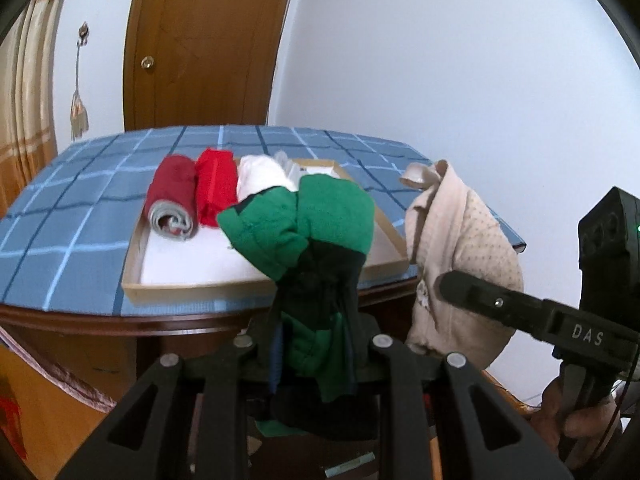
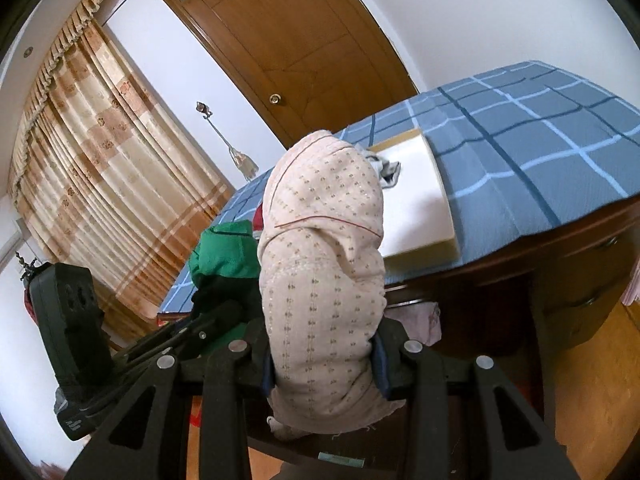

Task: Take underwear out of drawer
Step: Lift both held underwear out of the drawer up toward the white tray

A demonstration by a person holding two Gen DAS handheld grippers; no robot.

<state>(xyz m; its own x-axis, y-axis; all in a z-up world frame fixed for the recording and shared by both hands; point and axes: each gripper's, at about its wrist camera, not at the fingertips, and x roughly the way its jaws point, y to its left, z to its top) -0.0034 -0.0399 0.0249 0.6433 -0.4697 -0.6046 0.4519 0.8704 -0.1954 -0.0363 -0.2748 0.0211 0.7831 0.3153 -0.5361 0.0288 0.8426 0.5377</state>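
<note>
- Behind the table you have a white wall, a wooden door [image 1: 208,40] to the left of centre, and patterned beige curtains [image 2: 92,152] further left.
- Your work surface is a wooden table under a blue checked cloth [image 1: 80,208], with its near edge facing you.
- On that cloth sits a shallow cardboard tray [image 1: 256,280] with a white floor.
- At the far left of the tray, three rolled garments lie side by side and touching: a dark red roll [image 1: 174,200] leftmost, a bright red roll [image 1: 214,188] in the middle, and a white roll [image 1: 260,176] on the right.
- Your left gripper [image 1: 316,344] is clamped on the green and black underwear [image 1: 308,236], which stands up out of the jaws and blocks the near right part of the tray from view.
- Your right gripper [image 2: 324,356] is clamped on the beige dotted underwear [image 2: 324,240], held upright in front of the table's near edge.
- From the left wrist camera, the beige piece hangs just right of the green one, near the tray's right corner.
- Both held garments are off the table, in the air on the near side.
- From the right wrist camera, the green piece shows low to the left, just beside the beige one.
</note>
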